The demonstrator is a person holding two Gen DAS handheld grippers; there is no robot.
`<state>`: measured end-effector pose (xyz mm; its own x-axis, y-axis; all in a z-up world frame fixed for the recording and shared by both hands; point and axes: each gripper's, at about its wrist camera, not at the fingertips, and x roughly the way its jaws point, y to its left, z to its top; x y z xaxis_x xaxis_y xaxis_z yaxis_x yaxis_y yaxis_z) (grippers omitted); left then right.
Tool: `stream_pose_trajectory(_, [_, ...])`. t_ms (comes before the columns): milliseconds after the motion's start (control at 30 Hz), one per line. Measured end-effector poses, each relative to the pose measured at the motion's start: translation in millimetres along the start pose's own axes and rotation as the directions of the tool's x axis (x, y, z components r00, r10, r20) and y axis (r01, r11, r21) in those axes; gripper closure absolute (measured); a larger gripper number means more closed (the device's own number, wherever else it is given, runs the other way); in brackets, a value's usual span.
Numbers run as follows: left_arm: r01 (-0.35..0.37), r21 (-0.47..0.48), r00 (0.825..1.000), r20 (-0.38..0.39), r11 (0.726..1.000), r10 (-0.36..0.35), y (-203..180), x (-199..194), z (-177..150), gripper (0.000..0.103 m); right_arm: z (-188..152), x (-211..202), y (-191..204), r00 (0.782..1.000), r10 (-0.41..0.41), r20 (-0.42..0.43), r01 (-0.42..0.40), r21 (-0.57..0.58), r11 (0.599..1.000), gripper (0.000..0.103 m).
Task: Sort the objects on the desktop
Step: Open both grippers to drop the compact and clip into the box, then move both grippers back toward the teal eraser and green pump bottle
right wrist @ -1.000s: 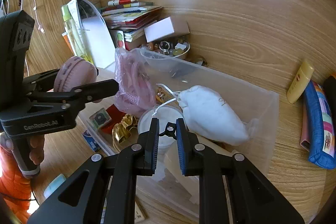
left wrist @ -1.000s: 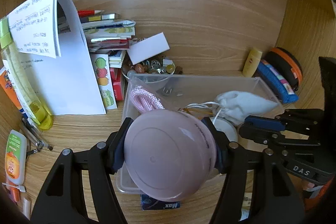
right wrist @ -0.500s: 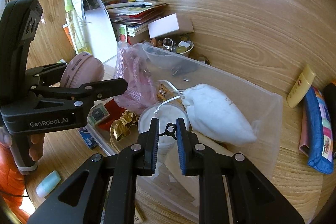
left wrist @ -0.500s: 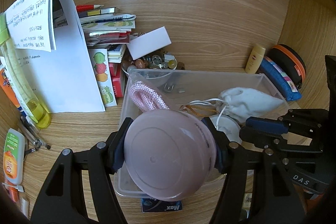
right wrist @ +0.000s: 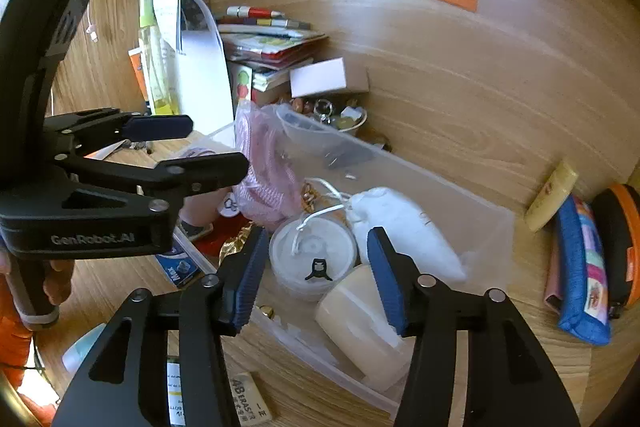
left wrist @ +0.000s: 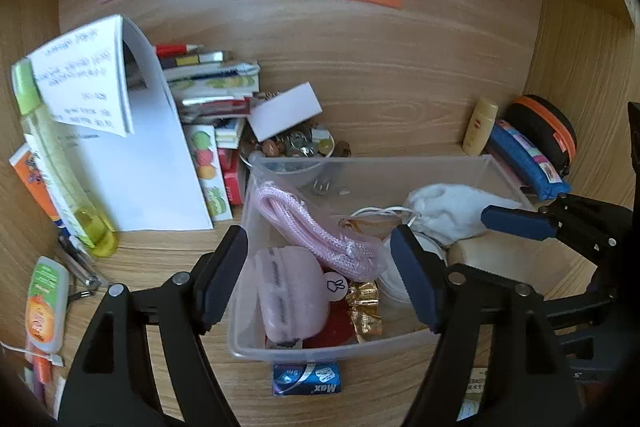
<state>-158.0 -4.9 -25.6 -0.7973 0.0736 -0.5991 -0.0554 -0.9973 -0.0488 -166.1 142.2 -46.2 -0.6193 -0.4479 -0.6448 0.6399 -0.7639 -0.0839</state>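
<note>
I am holding my left gripper [left wrist: 316, 273] over the near end of the clear plastic storage bin [left wrist: 372, 167] on the wooden worktop [left wrist: 400, 87], and its jaws are opening with nothing pressed between the pads; the round pale-pink clamshell case [left wrist: 290, 301] is lying loose on the bin floor just below them, tipped on its side beside a pink braided cord in a clear bag [left wrist: 308, 227]. My right gripper [right wrist: 316, 271] is opening too, its pads standing apart over a small black clip [right wrist: 319, 270] that is resting on the lid of a round white plastic tub [right wrist: 312, 253], touching neither pad. The pink case is looking smooth, rigid and light, so I am judging it slippery across its domed faces; taking it across the flat sides at the seam should be holding best. The clip is tiny and probably springy, though the blur is making its shape hard to read. A white drawstring cloth pouch [right wrist: 404, 227] is lying soft and squashable just beside the tub, and would want gripping at its gathered neck.
</note>
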Motion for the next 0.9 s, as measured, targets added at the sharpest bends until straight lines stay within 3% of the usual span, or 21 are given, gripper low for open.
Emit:
stream_pose_trajectory(167, [-0.034, -0.009, 0.999, 0.039, 0.999, 0.034, 2.5, -22.0, 1.4, 0.015, 2.5, -14.6, 4.3, 0.998, -0.046, 0.046, 0.046, -0.005, 0.999, 0.031])
stream_pose_trajectory(333, [-0.065, -0.011, 0.995, 0.071, 0.998, 0.066, 4.9, -46.2, -1.8, 0.008, 2.6, -34.4, 11.2, 0.993, -0.078, 0.093, 0.079, -0.006, 0.997, 0.018])
stream_pose_trajectory(567, [-0.106, -0.019, 0.99, 0.087, 0.994, 0.107, 13.2, -77.3, -19.7, 0.002, -4.8, -56.5, 13.0, 0.992, -0.082, 0.095, 0.08, 0.026, 0.996, 0.007])
stream_pose_trajectory(900, [-0.122, -0.028, 0.992, 0.023, 0.992, 0.122, 25.9, -97.5, -60.3, 0.002, -30.6, -79.9, 22.3, 0.991, -0.103, 0.085, 0.098, 0.055, 0.994, 0.007])
